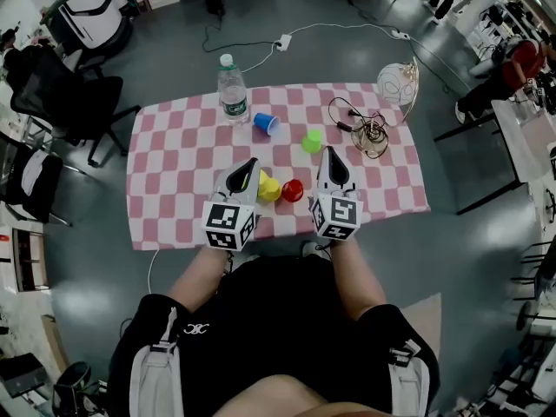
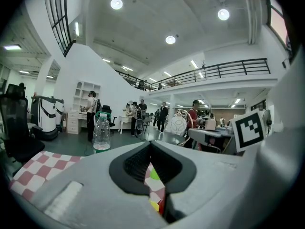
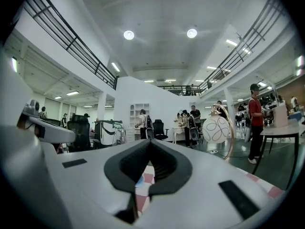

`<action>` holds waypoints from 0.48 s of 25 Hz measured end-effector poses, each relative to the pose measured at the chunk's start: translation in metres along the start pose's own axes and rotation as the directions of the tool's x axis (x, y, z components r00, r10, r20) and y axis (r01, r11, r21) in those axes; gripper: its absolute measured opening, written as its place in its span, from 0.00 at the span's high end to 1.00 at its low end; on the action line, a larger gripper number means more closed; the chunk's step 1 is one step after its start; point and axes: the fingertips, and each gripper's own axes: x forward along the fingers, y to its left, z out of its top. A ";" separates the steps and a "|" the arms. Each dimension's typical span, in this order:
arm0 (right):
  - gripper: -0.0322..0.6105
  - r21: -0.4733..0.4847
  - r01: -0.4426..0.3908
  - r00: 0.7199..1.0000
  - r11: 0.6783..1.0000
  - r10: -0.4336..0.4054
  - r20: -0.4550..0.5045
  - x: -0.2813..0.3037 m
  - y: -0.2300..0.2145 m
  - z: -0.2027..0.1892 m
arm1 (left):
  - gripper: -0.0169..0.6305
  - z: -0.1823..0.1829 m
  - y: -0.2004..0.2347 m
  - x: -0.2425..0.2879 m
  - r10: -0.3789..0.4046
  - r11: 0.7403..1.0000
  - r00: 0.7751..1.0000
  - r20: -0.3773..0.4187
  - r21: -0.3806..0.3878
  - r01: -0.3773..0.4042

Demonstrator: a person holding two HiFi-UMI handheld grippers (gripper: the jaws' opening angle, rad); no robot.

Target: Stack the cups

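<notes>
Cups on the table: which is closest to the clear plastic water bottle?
The blue plastic cup, right beside the bottle; the other three sit farther away.

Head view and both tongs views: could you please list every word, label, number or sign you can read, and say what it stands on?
No text can be read in any view.
On the water bottle: a green label, print too small to read.
On the left tongs and right tongs: only black-and-white square patterns, no letters.
On the shorts: a small white emblem, too small to read.
</notes>
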 end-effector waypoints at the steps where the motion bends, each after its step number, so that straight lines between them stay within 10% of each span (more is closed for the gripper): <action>1: 0.95 0.003 -0.009 1.000 1.000 0.009 0.000 0.003 -0.004 -0.001 | 0.95 0.000 -0.002 0.003 0.013 1.000 1.000 0.000 -0.001 -0.013; 12: 0.94 0.022 -0.222 0.973 0.975 0.223 -0.064 0.054 -0.066 -0.040 | 0.95 -0.001 -0.039 0.044 0.185 0.983 0.983 -0.018 0.000 -0.185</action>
